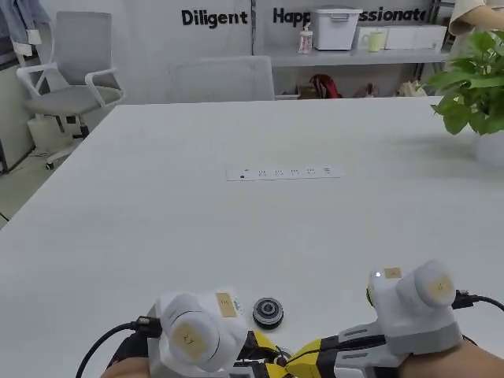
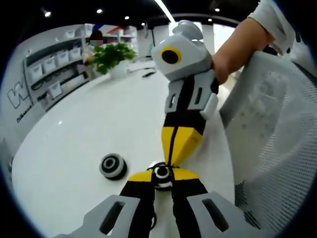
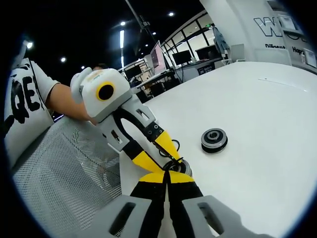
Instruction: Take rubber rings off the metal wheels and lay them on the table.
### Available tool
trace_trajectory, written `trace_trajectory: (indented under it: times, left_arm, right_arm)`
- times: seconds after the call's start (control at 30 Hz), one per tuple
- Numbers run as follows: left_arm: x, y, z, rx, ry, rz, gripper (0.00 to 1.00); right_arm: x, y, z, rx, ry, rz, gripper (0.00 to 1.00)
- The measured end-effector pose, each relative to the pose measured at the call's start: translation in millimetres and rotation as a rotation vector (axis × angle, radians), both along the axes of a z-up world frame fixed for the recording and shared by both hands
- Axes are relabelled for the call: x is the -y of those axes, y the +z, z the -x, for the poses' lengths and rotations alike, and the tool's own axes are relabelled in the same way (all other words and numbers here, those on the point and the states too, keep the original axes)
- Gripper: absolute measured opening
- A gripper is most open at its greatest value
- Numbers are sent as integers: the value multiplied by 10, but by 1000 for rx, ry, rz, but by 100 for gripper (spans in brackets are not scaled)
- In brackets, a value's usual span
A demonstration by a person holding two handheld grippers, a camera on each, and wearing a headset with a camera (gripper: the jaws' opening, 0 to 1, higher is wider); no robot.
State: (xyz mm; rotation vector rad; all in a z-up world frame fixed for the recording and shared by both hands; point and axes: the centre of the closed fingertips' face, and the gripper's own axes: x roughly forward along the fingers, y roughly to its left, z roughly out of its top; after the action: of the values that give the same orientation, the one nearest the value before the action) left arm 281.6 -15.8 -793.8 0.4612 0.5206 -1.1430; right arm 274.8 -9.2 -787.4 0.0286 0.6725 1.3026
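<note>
Clamping one metal wheel point(image 2: 162, 174) in our left gripper point(image 2: 163, 175), just beside the loose wheel point(image 1: 268, 312), we see our right gripper point(image 3: 167, 177) pinched shut at its rim; the head view leaves that grip unclear.

Two wheels are on the bench point(image 1: 157, 205): a loose wheel point(image 1: 268, 312) and a second wheel point(image 3: 182, 168) at the jaws. Two grippers meet there, the left gripper point(image 2: 162, 176) and the right gripper point(image 3: 167, 178). Further off there's one potted plant point(image 1: 472, 94), one power strip point(image 1: 283, 172) and one office chair point(image 1: 71, 71).

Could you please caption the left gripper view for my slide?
Left tongs clamp a small wheel, right tongs at its edge; a second wheel lies on the table.
</note>
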Motion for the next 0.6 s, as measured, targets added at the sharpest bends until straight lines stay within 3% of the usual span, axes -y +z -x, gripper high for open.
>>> trace_trajectory:
  times: [0.6]
  left_arm:
    - [-41, 20, 6, -21, -26, 23, 17]
  right_arm:
    - [47, -20, -79, 3, -33, 8, 0]
